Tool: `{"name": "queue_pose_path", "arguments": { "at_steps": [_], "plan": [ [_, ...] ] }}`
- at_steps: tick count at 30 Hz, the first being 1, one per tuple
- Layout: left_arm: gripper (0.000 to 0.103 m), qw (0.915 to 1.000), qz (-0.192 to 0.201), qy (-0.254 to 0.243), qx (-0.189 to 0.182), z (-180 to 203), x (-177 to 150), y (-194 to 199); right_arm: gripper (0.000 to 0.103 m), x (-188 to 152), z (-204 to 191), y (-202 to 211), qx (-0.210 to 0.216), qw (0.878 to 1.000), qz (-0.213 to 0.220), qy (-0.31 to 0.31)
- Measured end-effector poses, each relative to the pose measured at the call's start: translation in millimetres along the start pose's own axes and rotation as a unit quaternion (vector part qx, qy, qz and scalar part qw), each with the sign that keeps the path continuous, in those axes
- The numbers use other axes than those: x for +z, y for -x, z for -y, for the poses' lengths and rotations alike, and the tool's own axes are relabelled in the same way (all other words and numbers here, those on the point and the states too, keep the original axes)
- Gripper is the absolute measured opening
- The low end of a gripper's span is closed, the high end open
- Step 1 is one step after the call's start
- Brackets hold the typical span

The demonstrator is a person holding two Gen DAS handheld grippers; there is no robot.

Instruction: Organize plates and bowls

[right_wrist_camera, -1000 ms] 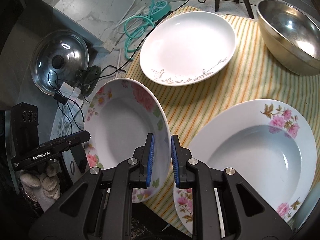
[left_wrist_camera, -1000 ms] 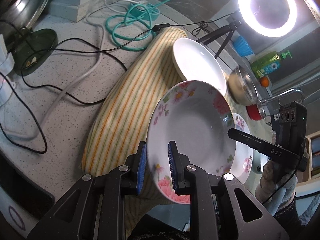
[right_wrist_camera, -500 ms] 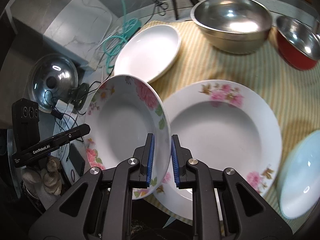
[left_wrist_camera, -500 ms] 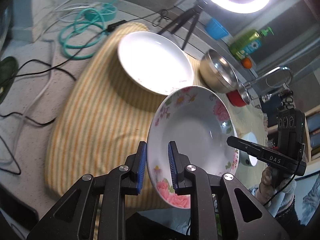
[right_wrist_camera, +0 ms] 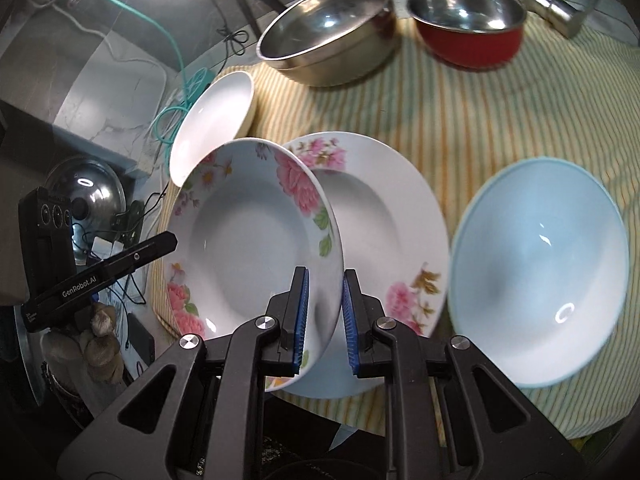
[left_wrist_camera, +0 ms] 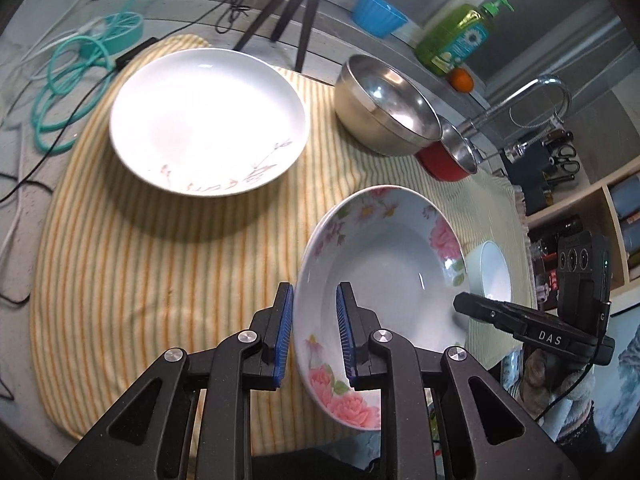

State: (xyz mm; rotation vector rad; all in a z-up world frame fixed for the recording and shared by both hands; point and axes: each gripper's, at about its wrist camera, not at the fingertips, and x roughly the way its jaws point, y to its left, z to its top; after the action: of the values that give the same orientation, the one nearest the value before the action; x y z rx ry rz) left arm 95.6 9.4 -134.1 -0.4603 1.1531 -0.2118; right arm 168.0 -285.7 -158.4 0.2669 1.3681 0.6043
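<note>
Floral plate (left_wrist_camera: 384,280), held up off the striped cloth (left_wrist_camera: 160,248), is pinched by its rim from both sides: the left tongs (left_wrist_camera: 314,334) clench one edge, and the right tongs (right_wrist_camera: 323,314) clench the opposite edge. In each wrist view the other tongs show at the plate's far rim, with a gloved hand (right_wrist_camera: 100,344) below them. The plate tilts, its hollow facing up and toward the cameras.

Under it, on the cloth, lies a second floral plate (right_wrist_camera: 392,232), partly hidden by the held one. Just to that plate's right sits a pale blue bowl (right_wrist_camera: 536,276). A white plate (left_wrist_camera: 208,120) with a faint grey sprig pattern rests farther back on the cloth. Behind these stand a steel bowl (left_wrist_camera: 384,112) and a red bowl (left_wrist_camera: 452,156) with a steel inside, side by side and close together.

Beyond the cloth, on the table, are a tripod (left_wrist_camera: 288,8), a coiled teal cable (left_wrist_camera: 64,84), a blue cup (left_wrist_camera: 376,14) and a green soap bottle (left_wrist_camera: 456,40).
</note>
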Motion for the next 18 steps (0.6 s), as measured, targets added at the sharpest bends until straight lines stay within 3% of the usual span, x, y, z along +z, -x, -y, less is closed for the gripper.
{"name": "queue_pose_path", "arguments": {
  "at_steps": [18],
  "plan": [
    [0.02, 0.9981, -0.022, -0.055, 0.014, 27.4, 22.8, -34.4, 0.017, -17.7, 29.9, 0.7, -0.01, 0.999, -0.005, -0.044]
  ]
}}
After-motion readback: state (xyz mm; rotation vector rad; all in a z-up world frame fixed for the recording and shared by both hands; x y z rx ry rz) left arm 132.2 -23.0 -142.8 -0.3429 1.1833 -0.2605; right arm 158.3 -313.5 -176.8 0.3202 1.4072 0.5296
